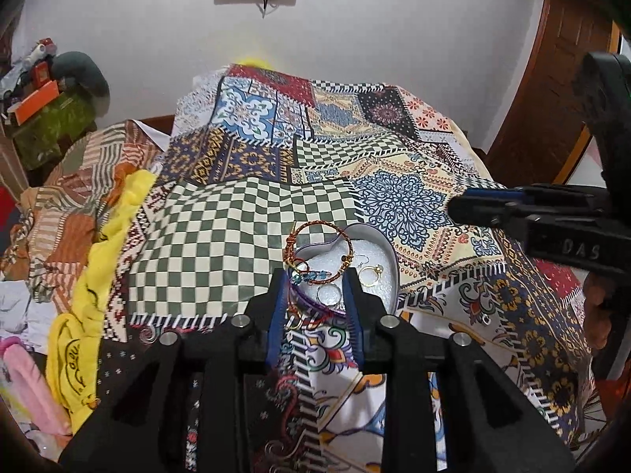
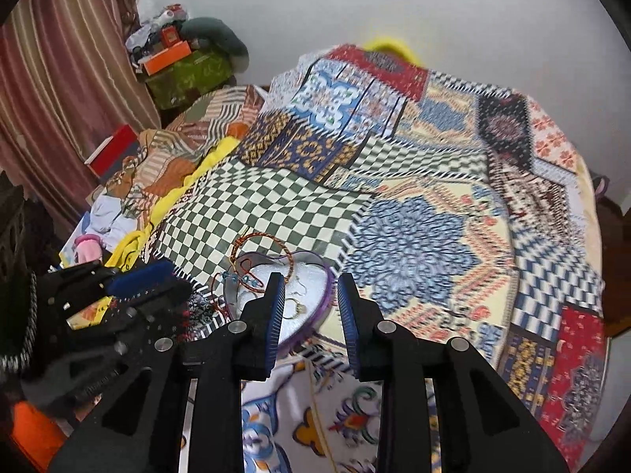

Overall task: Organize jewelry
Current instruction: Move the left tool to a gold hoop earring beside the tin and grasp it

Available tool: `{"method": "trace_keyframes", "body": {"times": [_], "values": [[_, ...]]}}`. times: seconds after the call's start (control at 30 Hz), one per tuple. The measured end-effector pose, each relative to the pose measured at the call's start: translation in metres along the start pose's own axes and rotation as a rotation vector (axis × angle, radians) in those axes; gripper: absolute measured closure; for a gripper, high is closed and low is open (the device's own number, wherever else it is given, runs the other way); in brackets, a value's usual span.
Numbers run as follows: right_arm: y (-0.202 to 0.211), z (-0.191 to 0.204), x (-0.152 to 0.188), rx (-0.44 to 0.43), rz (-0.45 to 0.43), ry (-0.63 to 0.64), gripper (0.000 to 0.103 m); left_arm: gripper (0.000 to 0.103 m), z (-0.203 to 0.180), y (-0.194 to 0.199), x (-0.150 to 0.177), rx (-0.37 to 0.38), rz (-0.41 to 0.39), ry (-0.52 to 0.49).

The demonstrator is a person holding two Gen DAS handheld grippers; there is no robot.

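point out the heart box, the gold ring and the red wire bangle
heart box [image 1: 388,250], left wrist view, right rim
gold ring [image 1: 370,276], left wrist view, its band
red wire bangle [image 1: 315,228], left wrist view, top arc

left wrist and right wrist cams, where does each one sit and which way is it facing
Left wrist: on the left gripper, looking forward over the heart-shaped box; right gripper enters from the right.
Right wrist: on the right gripper, facing the same box; left gripper shows at left.
Shared: box, red bangle, patchwork bedspread.
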State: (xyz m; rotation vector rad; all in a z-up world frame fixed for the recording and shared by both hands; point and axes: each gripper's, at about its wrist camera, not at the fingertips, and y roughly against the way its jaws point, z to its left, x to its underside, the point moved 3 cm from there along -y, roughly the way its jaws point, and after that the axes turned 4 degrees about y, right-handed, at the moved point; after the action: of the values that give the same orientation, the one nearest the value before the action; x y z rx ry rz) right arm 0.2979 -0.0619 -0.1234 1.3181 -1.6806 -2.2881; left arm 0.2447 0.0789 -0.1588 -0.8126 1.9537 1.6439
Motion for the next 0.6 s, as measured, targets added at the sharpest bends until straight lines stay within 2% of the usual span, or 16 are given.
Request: {"method": "trace_keyframes", "body": {"times": [0.07, 0.23, 0.47, 0.6], "values": [[0.012, -0.005, 0.005, 0.027, -0.018, 0.004, 0.078, 0.066, -0.001, 0.01, 0.004, -0.002, -0.011, -0.009], [0.024, -0.016, 0.028, 0.074, -0.021, 0.012, 0.078, 0.061, -0.004, 0.02, 0.019, -0.016, 0.0, -0.035], [0.007, -0.018, 0.075, 0.097, 0.075, 0.039, 0.078, 0.061, -0.001, 0.016, 0.05, -0.034, 0.064, -0.03], [0.001, -0.016, 0.094, 0.078, 0.111, 0.047, 0.078, 0.061, 0.003, 0.011, 0.067, -0.029, 0.106, -0.006]]}}
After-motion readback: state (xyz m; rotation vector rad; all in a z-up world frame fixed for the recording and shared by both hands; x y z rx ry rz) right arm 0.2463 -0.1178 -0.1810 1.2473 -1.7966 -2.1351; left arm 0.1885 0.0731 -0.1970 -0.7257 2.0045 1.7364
